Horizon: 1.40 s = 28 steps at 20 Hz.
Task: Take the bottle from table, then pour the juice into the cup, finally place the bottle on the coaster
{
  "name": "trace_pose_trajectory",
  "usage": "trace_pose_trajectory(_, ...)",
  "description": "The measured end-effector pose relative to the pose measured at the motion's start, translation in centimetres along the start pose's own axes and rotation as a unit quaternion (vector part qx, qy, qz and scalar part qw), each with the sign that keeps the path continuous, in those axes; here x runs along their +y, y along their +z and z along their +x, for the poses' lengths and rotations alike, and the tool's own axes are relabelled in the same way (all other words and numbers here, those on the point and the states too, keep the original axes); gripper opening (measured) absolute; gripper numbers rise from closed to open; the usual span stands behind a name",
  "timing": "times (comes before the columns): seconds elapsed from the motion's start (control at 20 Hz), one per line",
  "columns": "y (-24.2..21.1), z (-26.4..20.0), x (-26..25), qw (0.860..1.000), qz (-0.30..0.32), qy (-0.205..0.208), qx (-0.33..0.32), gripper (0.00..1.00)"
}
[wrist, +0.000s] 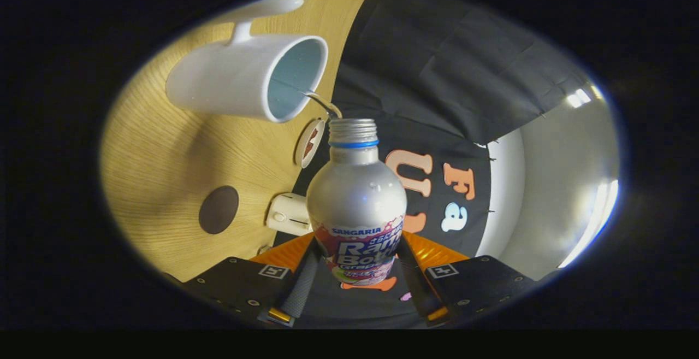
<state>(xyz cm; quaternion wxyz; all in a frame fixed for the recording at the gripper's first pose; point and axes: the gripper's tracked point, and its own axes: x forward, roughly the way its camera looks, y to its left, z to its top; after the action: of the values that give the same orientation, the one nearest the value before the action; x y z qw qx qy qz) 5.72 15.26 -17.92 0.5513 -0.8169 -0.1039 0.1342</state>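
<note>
Wood table (164,157); tool (357,271) gripping bottle (356,195), pouring into cup (246,80).

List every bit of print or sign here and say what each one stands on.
Bottle, clamped between the fingers: a printed brand label around its lower half, partly covered by both fingers.
Square markers beside each finger: coded patterns, no words.
Round disc beyond the bottle: a red mark, too blurred to read.
White mug: no print.
</note>
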Motion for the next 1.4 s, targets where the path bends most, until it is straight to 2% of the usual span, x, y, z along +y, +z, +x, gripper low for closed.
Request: trace_pose_trajectory(1.4,0.6,0.8,-1.7,0.996,-0.077,-0.018,-0.030,0.76)
